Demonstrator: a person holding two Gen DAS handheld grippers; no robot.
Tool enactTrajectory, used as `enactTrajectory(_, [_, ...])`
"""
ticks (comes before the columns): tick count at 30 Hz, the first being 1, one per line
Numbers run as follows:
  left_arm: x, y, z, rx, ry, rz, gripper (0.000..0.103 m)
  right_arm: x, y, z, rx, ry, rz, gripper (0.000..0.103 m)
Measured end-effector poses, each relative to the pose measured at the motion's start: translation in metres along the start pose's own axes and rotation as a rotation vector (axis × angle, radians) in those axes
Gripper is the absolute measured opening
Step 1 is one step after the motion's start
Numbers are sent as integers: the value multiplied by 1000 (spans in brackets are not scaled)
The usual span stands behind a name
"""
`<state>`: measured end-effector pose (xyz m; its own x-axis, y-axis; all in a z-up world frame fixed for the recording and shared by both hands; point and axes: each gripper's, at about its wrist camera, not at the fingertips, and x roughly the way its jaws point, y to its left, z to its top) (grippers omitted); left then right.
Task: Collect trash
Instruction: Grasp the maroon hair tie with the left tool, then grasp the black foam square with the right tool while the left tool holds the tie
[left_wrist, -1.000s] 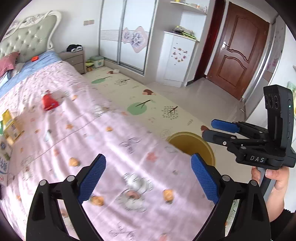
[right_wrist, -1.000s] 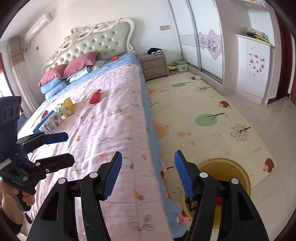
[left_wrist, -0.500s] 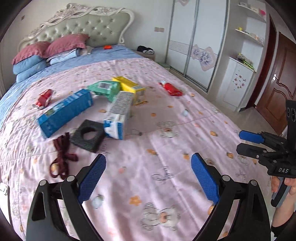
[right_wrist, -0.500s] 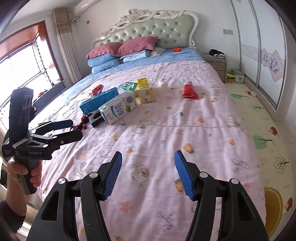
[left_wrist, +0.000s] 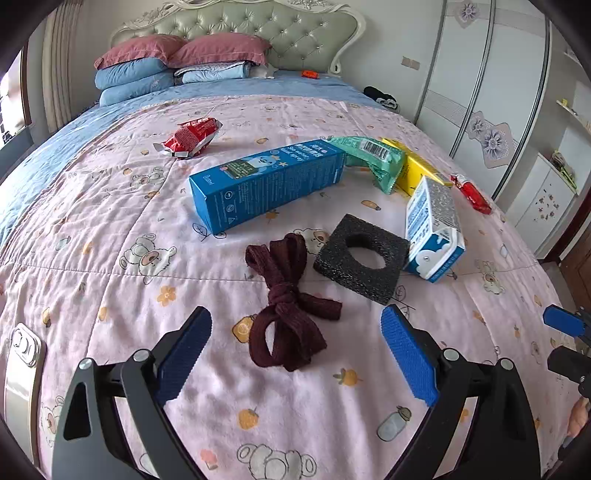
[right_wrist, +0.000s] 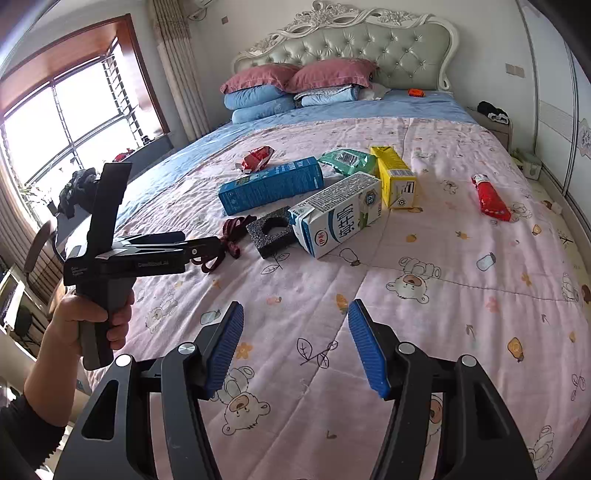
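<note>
Trash is lying scattered mid-bed on the pink quilt (left_wrist: 110, 280): blue carton (left_wrist: 269, 182), milk carton (left_wrist: 432, 229), black foam square (left_wrist: 360, 258), maroon cord (left_wrist: 286, 314). Left gripper (left_wrist: 295, 350) is hovering wide open and empty just before the cord; right gripper (right_wrist: 295, 343) is gaping empty, well short. Likely fault: fingers pinching quilt fabric along with the limp cord.

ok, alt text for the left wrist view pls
Open left gripper hovers over a pink bedspread, a knotted maroon cord just ahead between its fingers. Beyond lie a black foam square, a milk carton, a blue box, green and yellow packs and red wrappers.
</note>
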<state>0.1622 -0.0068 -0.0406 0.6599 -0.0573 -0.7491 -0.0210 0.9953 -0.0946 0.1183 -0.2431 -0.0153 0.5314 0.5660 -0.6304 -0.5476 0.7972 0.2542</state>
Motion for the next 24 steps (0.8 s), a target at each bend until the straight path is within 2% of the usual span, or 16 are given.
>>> enactTrajectory(3, [15, 5, 3, -8, 15, 2, 91, 9, 3, 5, -14, 8, 6, 58])
enactTrajectory(6, [29, 7, 6, -3, 39, 9, 80, 16, 6, 11, -25, 12, 6, 58])
enactTrajectory(7, [35, 9, 7, -9, 54, 7, 74, 18, 7, 13, -28, 12, 8, 58])
enactTrajectory(8, [40, 11, 7, -21, 69, -7, 63, 20, 8, 15, -32, 12, 10, 58])
enactTrajectory(10, [47, 14, 8, -44, 84, -31, 56, 25, 12, 21, -39, 12, 18, 58])
enactTrajectory(13, [47, 10, 9, -21, 71, -40, 27, 33, 20, 30, -47, 11, 53, 58])
enactTrajectory(18, [30, 17, 5, -27, 36, -81, 20, 53, 38, 43, -82, 28, 103, 58])
enactTrajectory(24, [3, 35, 1, -17, 2, -81, 20, 91, 50, 56, -110, 79, 105, 56])
